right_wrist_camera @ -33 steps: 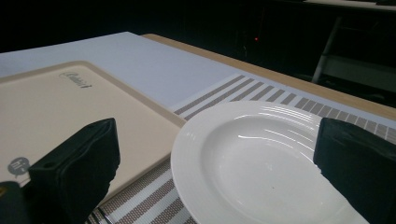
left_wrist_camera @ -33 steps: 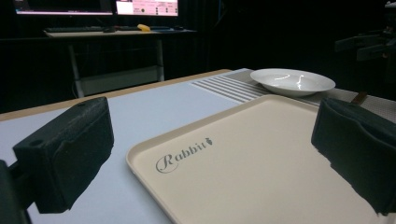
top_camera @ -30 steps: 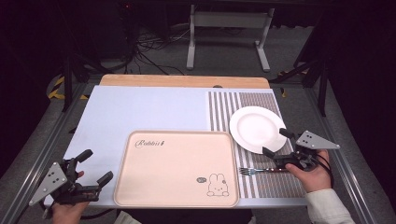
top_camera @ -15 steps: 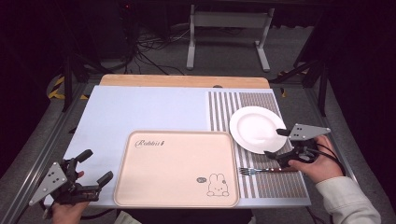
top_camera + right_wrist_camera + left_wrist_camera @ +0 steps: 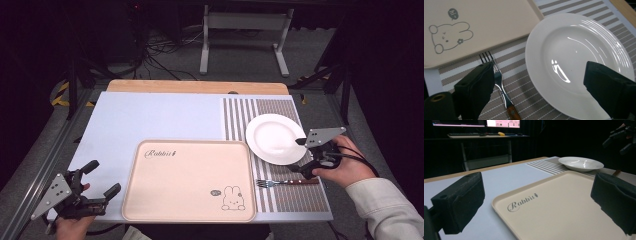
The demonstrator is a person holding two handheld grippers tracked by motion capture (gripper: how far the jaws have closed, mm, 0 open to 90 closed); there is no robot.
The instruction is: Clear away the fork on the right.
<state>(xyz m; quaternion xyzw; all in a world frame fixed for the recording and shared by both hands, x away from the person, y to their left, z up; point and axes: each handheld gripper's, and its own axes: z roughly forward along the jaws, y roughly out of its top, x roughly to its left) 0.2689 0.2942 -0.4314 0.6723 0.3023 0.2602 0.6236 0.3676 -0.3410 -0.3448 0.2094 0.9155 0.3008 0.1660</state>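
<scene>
A white plate [image 5: 275,139] [image 5: 579,50] sits on the striped placemat [image 5: 285,197]. A wooden-handled fork [image 5: 287,183] [image 5: 499,82] lies in front of it, beside the beige rabbit tray [image 5: 190,180] [image 5: 564,202]. My right gripper [image 5: 300,156] [image 5: 541,92] hovers open above the plate's near right rim and the fork's handle. Its jaws have just been closing slightly, with nothing gripped between them. My left gripper [image 5: 103,178] [image 5: 536,205] rests open at the tray's left edge, holding nothing. From there I see the plate [image 5: 581,163] and the right gripper [image 5: 621,137] beyond it.
The pale blue table mat [image 5: 150,120] lies bare behind the tray, with a wooden table edge [image 5: 200,86] at the back. A metal stand [image 5: 245,30] and cables sit on the dark floor beyond.
My right gripper has lifted away from the fork's handle and drifted toward the plate's rim. The fork stays on the placemat. The left gripper has not moved.
</scene>
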